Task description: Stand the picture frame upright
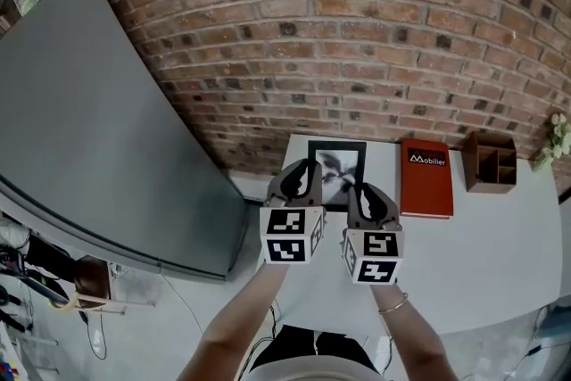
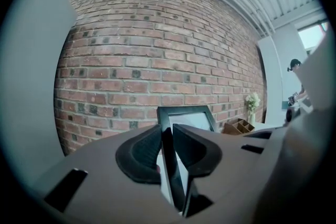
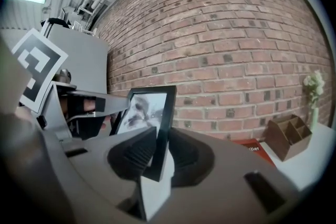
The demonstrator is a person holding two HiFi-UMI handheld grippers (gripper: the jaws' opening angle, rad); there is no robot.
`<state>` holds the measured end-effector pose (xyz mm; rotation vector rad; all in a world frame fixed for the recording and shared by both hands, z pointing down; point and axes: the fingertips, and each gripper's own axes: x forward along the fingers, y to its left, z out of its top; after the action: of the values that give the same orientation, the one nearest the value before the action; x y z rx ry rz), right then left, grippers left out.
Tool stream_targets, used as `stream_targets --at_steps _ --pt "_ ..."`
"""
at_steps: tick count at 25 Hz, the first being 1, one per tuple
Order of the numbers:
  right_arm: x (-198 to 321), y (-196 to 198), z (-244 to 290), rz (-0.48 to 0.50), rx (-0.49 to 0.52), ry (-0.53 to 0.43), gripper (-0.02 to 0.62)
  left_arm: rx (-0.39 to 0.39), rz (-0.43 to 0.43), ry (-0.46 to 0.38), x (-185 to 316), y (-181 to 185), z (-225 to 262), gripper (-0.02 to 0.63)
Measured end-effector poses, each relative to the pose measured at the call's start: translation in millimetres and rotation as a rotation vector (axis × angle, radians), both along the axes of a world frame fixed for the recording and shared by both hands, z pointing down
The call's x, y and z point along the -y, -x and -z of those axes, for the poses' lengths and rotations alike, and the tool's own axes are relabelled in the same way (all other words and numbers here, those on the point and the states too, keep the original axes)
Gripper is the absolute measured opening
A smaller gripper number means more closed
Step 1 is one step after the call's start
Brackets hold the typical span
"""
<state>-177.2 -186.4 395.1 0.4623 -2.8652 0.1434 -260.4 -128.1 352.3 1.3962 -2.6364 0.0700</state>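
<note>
The black picture frame (image 1: 337, 172) with a grey photo is raised off the white table (image 1: 482, 263), close to the brick wall. My left gripper (image 1: 308, 185) is shut on its left edge, and in the left gripper view that dark edge (image 2: 171, 160) runs between the pads. On the frame's right edge sits my right gripper (image 1: 361, 199), also shut. The right gripper view shows the frame (image 3: 149, 113) from the front, tilted a little, its right side pinched between the jaws. The frame's back is hidden.
A red book (image 1: 426, 178) lies flat just right of the frame. Beyond it a brown wooden organiser (image 1: 490, 161) stands by the wall, with white flowers (image 1: 558, 138) at the far right. A large grey panel (image 1: 89, 120) fills the left.
</note>
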Motion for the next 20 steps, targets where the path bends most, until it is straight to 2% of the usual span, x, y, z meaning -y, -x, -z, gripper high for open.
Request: stream_targets --at_steps 10,20 --pt "-1.8 91.3 2.8 -0.018 0.009 -0.057 0.077 0.001 -0.028 -0.039 -0.2 96.1 -6.7 0.061" --pt "20.4 167.3 -46.7 -0.083 -0.045 -0.039 0.077 -0.055 -0.05 -0.035 24.3 174.8 -56.4 0.06"
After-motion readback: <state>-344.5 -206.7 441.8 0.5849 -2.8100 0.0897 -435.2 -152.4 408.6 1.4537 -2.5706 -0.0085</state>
